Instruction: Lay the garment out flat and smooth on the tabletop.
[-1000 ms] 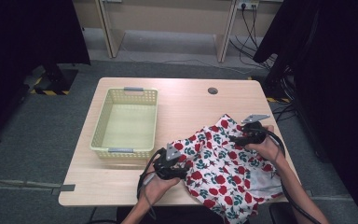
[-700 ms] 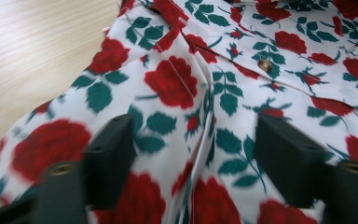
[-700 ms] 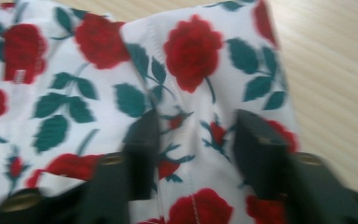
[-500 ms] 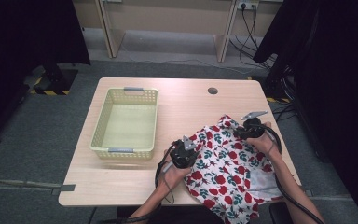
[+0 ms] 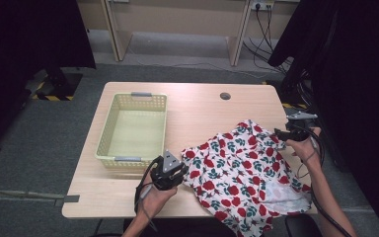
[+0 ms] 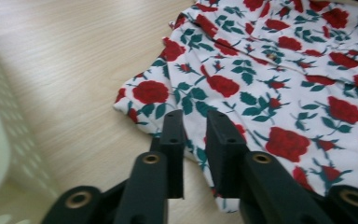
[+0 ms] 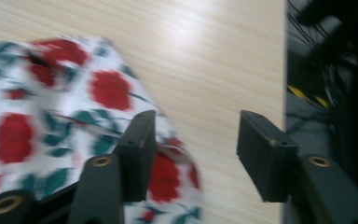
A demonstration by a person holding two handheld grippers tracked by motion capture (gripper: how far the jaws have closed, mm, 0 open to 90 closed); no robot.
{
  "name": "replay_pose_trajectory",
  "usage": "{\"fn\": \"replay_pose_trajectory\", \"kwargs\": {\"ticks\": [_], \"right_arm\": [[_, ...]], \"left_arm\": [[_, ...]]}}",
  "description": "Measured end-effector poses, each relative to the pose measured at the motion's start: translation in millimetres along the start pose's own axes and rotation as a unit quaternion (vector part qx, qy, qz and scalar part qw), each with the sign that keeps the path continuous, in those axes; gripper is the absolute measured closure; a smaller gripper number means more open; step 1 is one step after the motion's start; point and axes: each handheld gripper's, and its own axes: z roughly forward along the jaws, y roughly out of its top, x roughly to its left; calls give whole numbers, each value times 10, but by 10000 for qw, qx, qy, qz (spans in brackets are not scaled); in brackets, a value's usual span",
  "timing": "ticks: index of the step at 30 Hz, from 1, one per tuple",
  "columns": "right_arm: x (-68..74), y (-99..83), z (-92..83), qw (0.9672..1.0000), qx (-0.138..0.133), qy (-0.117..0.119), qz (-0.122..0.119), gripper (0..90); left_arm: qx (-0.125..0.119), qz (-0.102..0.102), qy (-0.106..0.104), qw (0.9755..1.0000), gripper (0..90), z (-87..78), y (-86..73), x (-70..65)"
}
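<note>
Lying beside floral cloth (image 5: 242,168): empty basket (image 5: 133,129), table (image 5: 197,106) unobstructed.

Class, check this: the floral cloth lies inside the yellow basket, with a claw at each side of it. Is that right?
Not quite. The floral cloth lies on the table beside the empty yellow basket, as the high view shows. The left claw and right claw do flank it.

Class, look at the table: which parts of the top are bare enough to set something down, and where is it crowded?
Bare wood: the far strip of the table behind the basket and around the round hole; the lane between basket and floral cloth; the near-left corner. Crowded: the right half under the cloth, with both grippers at its edges.
</note>
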Motion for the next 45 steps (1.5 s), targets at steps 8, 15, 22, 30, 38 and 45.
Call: {"fn": "replay_pose_trajectory", "kwargs": {"ticks": [8, 15, 22, 30, 38, 45], "right_arm": [[509, 41, -9, 9906, -12, 1359, -143, 348], [716, -24, 103, 9860, 200, 1644, -215, 334], [794, -154, 192, 9831, 433, 1730, -405, 321], [708, -243, 166, 9888, 428, 1401, -275, 317], [629, -440, -62, 9912, 587, 1176, -123, 310], [601, -520, -176, 9919, 533, 1139, -189, 281]], "left_arm": [[385, -161, -134, 9990, 348, 451, 226, -160], [670, -135, 139, 9976, 267, 814, 303, -159], [603, 27, 172, 9980, 731, 977, 235, -53], [312, 91, 250, 9992, 854, 537, 137, 27], [228, 1, 329, 9992, 685, 136, -31, 38], [218, 6, 443, 9988, 368, 103, 49, -92]]}}
